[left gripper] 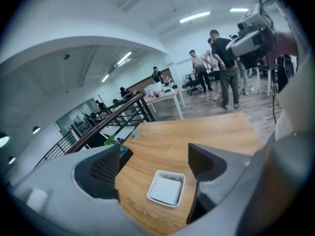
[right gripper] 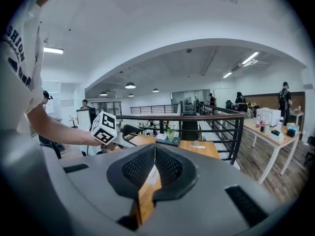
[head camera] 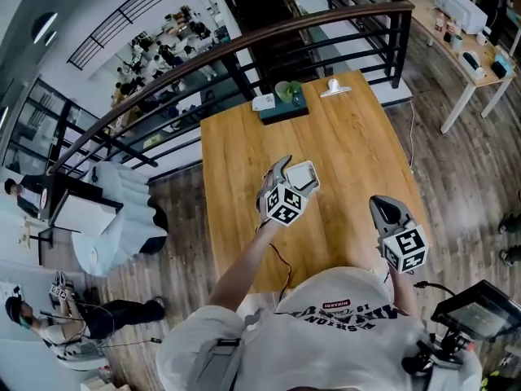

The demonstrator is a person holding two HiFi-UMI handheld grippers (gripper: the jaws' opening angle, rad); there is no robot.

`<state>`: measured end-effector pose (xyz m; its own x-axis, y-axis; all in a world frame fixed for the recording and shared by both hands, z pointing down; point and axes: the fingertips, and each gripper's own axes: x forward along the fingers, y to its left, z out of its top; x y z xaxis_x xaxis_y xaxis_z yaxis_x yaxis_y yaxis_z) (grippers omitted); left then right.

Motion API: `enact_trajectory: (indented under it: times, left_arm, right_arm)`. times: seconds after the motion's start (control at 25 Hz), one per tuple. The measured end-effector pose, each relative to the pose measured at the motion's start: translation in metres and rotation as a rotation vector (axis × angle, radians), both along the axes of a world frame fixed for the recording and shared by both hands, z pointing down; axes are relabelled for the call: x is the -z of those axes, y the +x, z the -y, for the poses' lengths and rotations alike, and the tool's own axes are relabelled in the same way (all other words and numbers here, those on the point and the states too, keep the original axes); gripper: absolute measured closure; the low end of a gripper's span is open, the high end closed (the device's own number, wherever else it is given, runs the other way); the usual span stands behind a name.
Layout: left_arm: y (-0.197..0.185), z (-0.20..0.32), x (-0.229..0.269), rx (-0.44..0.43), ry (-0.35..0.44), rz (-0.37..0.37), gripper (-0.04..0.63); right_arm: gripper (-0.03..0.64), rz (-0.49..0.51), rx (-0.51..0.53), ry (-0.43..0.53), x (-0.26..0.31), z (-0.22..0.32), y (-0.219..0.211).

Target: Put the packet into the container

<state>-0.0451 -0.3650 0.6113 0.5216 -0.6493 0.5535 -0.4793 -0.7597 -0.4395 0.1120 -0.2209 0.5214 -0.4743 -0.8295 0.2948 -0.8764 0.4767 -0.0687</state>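
Note:
A white square container [left gripper: 164,203] stands on the wooden table [head camera: 342,145], and a flat white packet [left gripper: 166,190] lies inside it. My left gripper [left gripper: 155,163] hangs above it, open, with nothing between its fingers; the container shows in the gap between them. In the head view the left gripper [head camera: 283,171] is just left of the container [head camera: 304,164]. My right gripper [head camera: 383,208] is held over the table's near right part, apart from the container. In its own view the right gripper [right gripper: 155,155] has its jaws meeting, with nothing gripped.
At the table's far edge sit a dark tray with a green plant [head camera: 285,103] and a metal clip [head camera: 334,88]. A black railing [head camera: 244,51] runs behind the table. A side table [head camera: 468,35] with items stands at the right. People stand in the room beyond.

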Motion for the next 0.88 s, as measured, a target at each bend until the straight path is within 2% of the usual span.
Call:
enact_trajectory:
  times: [0.16,0.4,0.56,0.68,0.88]
  left_arm:
    - [-0.011,-0.034,0.048,0.043,0.075,-0.127,0.158]
    - [-0.038,-0.08,0.114,0.16,0.159,-0.343,0.167]
    - [-0.051,-0.111,0.143,0.222,0.193,-0.455,0.229]
    - [-0.057,-0.134,0.153,0.252,0.212,-0.526,0.307]
    - [-0.07,-0.159,0.159,0.283,0.201,-0.645,0.376]
  right_arm:
    - [0.607,-0.006,0.086,0.057,0.02,0.019,-0.03]
    - [0.607,0.011,0.211,0.116,0.044,0.035,-0.08]
    - [0.609,0.021,0.31,0.156,0.062,0.033,-0.117]
    - [0.609,0.038,0.383,0.154,0.065,0.025,-0.144]
    - [0.609,0.036,0.459,0.139,0.062,0.011,-0.175]
